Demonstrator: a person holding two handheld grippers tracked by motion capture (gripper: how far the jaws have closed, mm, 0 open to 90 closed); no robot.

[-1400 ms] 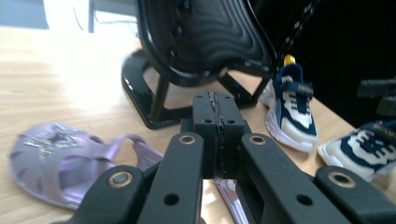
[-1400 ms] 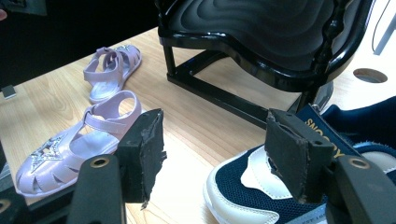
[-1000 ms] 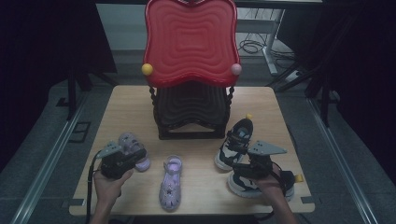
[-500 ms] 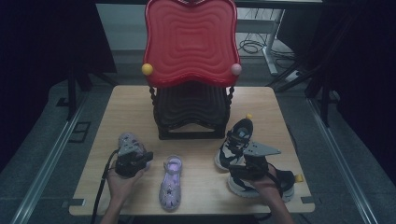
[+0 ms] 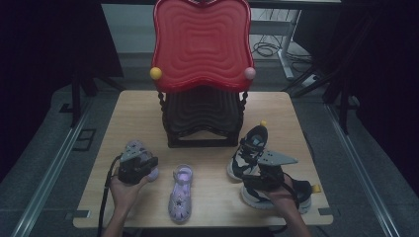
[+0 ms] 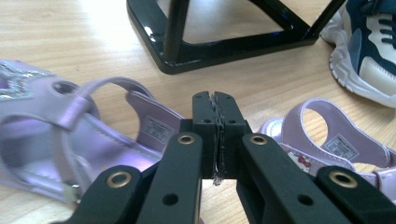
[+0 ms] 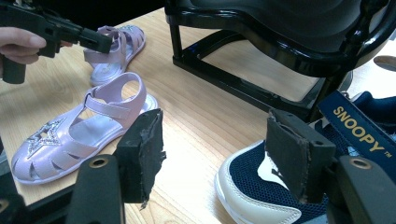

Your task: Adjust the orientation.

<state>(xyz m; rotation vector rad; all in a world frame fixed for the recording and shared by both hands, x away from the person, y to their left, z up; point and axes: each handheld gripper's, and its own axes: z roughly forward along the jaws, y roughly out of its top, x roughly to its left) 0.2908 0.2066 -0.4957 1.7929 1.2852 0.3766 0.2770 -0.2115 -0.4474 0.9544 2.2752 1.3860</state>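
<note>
Two lilac sandals lie at the table's front left. One sandal point(image 5: 180, 200) point(image 7: 79, 130) points at the front edge. The other sandal point(image 5: 152, 174) point(image 7: 116, 49) sits right by my left gripper point(image 5: 138, 165) point(image 6: 215, 105) point(image 7: 100, 42). Its jaws are shut, pads pressed together, with nothing seen between them; their tips hover just in front of the sandals' heel straps. My right gripper point(image 5: 269, 173) point(image 7: 217, 140) stands open over a navy and white sneaker point(image 5: 296, 195) point(image 7: 252, 186) with a SNOOPY strap. A second sneaker point(image 5: 249, 150) point(image 6: 369, 51) stands just behind it.
A black stand point(image 5: 200, 118) point(image 6: 210, 46) point(image 7: 280, 32) with a big red wavy panel point(image 5: 201, 44) above it occupies the middle back of the wooden table point(image 5: 138, 113). The floor around the table is dark, with cables at the back right.
My left gripper has shifted a little to the right and down, closer to the sandals, jaws staying shut. The right gripper and the shoes have not moved.
</note>
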